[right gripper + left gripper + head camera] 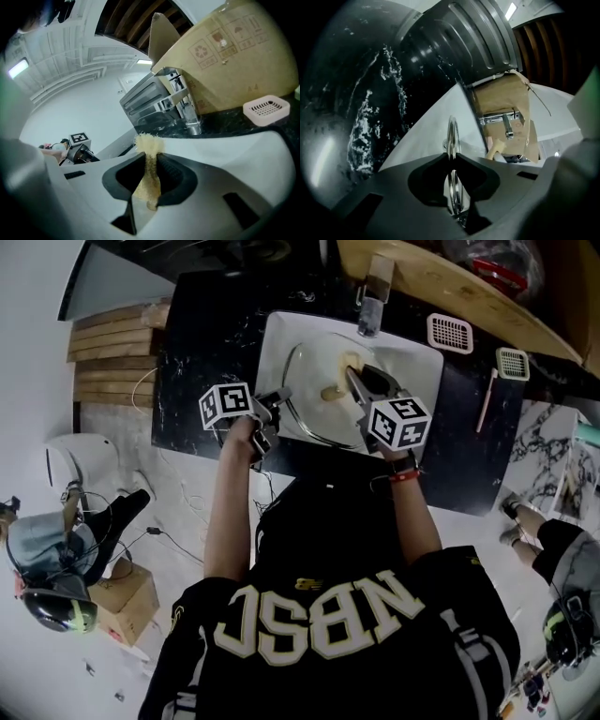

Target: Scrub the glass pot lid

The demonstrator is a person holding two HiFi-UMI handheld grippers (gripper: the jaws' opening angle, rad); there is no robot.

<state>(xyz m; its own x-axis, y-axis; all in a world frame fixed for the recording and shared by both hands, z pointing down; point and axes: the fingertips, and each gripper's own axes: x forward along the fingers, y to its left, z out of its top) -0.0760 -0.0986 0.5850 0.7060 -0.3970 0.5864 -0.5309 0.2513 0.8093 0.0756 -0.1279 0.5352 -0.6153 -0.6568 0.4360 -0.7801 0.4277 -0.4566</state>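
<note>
The glass pot lid (314, 381) stands tilted in the white sink (422, 362), with a tan knob (330, 393) showing on it. My left gripper (274, 407) is at the lid's left edge. In the left gripper view the jaws (451, 157) are shut on the lid's metal rim (451, 133). My right gripper (356, 376) reaches over the lid from the right. It is shut on a yellow scrub pad (149, 145), whose frayed top sticks out above the jaws. The pad (352, 360) hangs over the lid's far part.
A chrome faucet (370, 306) stands at the back of the sink on the black marbled counter (187, 362). Two white slotted strainers (450, 332) (513, 363) and a pink stick (487, 399) lie to the right. A cardboard box (234, 61) and a dark appliance (459, 37) stand behind.
</note>
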